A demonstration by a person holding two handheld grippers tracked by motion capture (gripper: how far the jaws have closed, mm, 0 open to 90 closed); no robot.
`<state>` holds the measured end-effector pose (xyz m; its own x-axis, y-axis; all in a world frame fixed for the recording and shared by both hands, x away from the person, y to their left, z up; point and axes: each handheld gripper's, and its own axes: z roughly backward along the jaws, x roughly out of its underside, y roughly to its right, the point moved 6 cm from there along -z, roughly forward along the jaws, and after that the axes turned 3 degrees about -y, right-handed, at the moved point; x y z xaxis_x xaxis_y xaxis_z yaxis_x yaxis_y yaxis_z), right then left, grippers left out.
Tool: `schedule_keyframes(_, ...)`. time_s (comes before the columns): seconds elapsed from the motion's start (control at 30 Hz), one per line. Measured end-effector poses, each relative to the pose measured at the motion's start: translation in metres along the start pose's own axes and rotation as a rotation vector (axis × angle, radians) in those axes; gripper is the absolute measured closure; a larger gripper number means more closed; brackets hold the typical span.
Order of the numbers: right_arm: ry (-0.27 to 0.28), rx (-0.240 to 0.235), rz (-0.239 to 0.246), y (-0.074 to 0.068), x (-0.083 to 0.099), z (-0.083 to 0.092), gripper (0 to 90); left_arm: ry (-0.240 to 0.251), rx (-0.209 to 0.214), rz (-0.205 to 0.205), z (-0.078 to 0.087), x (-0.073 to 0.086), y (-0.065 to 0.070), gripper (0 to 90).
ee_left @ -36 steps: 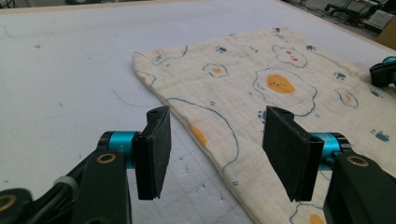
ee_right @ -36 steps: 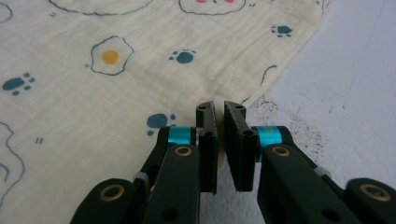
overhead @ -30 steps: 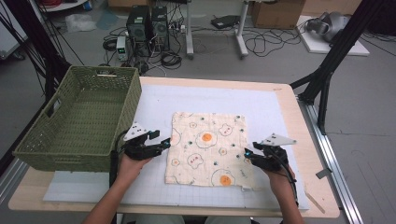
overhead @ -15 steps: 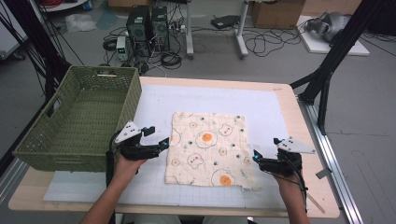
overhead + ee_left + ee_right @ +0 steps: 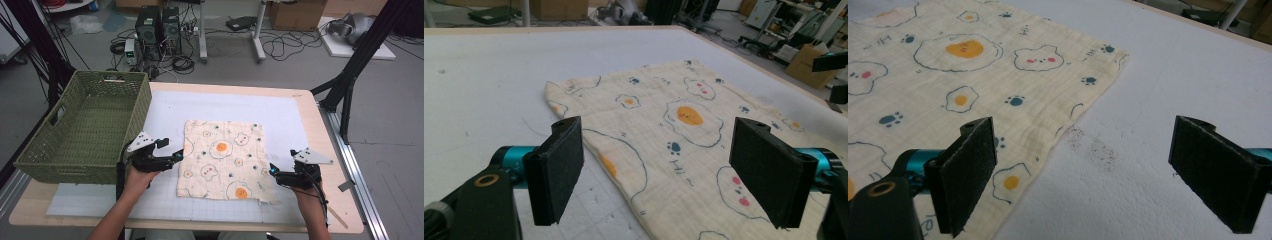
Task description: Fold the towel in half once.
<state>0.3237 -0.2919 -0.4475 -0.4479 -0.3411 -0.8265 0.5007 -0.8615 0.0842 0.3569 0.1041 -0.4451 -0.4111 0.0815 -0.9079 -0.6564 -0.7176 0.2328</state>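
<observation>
On the white table mat (image 5: 300, 120) the printed cloth (image 5: 222, 157) lies flat between both grippers; left gripper (image 5: 175, 154) and right gripper (image 5: 272, 171) have just opened wide (nothing held); soft, light, limp fabric, best pinched at its side edges.

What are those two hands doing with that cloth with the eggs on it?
A person is working at a table with a gripper in each hand. The fried-egg print cloth lies spread flat on the white mat. The left gripper sits at the cloth's left edge and the right gripper at its right edge. Both have just opened their fingers, and neither holds the cloth. A green woven basket waits at the left.
</observation>
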Motion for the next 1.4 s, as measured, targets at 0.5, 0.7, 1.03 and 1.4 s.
schedule_keyframes(0.5, 0.013, -0.018, -0.038, 0.003, -0.001, -0.003, 11.3, -0.018, -0.079, 0.05, -0.02, -0.016, -0.018, 20.6)
schedule_keyframes(0.7, -0.012, -0.044, -0.036, 0.002, 0.003, -0.011, 11.3, 0.021, -0.089, 0.045, -0.034, -0.038, -0.031, 20.6)
schedule_keyframes(1.03, -0.004, -0.072, -0.043, 0.003, 0.003, -0.014, 11.3, -0.104, -0.183, -0.017, -0.071, -0.059, -0.056, 22.8)
schedule_keyframes(1.4, 0.023, -0.079, -0.071, 0.004, 0.0, -0.012, 11.3, -0.246, -0.305, 0.053, -0.108, -0.038, -0.087, 25.8)
